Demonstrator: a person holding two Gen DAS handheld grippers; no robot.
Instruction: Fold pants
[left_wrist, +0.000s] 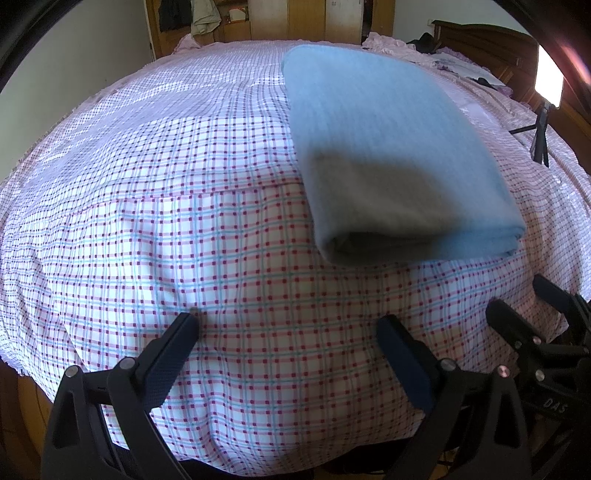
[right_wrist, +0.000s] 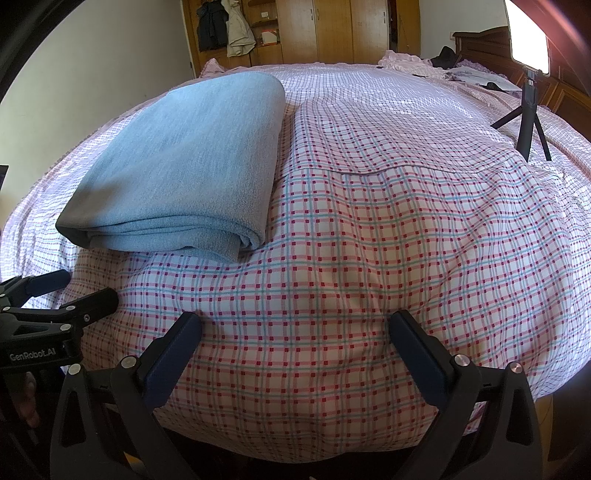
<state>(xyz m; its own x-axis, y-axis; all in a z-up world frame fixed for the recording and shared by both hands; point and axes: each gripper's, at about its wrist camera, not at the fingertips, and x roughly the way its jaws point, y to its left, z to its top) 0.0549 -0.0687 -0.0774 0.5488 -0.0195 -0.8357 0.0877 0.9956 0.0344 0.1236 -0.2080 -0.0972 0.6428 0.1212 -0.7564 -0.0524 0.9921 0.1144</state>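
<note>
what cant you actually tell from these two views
- Blue pants: waistband and leg ends are tucked inside the fold in both views; the near end is blurred in the left wrist view.
- Items by the headboard: too small and distorted to identify.
- Bed: front edge cut off behind the open left gripper and right gripper.

Home bedroom: a checked-cover bed (right_wrist: 369, 229) is filling the room, with wooden wardrobes (right_wrist: 332, 29) and hanging jackets (right_wrist: 225, 29) standing behind.

- Light blue pants (left_wrist: 384, 147), soft knit, folded into a flat rectangular stack.
- Lying flat on checked bed cover, layered edges nearest camera.
</note>
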